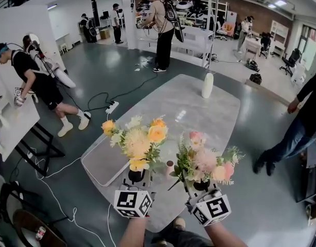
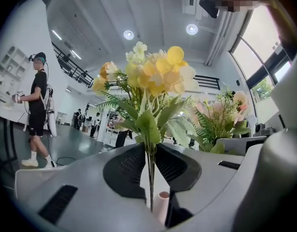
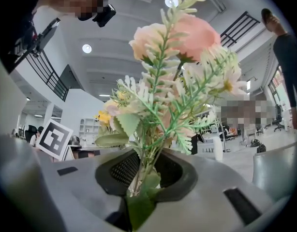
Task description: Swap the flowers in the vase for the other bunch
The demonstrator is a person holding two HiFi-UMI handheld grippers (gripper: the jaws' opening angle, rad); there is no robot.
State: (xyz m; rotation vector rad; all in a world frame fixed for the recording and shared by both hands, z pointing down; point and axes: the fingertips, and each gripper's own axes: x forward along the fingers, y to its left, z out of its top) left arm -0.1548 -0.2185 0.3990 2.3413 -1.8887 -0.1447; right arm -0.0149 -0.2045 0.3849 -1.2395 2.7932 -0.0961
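– Left tongs [image 2: 149, 168] are closed to a narrow gap on the thin stems of the yellow bunch [image 2: 153, 76]. The right tongs [image 3: 146, 170] pinch the pink bunch [image 3: 182, 57] by its stems in the same way. Both bunches are held upright over the near end of the counter [image 1: 189, 112].
– And the vase [image 1: 207, 85]?
– It is white and stands at the far end of the counter, well apart from both bunches, with no flowers showing in it. The swap looks half done: one bunch out, the other not yet in.
– Next move?
– Carry the replacement across, line its stems up over the narrow mouth and lower them straight.
– Which bunch is the replacement?
– Nothing shows that. The stem ends are hidden under the tongs, and a small pinkish object [image 2: 163, 201] below the left pair is too unclear to name.
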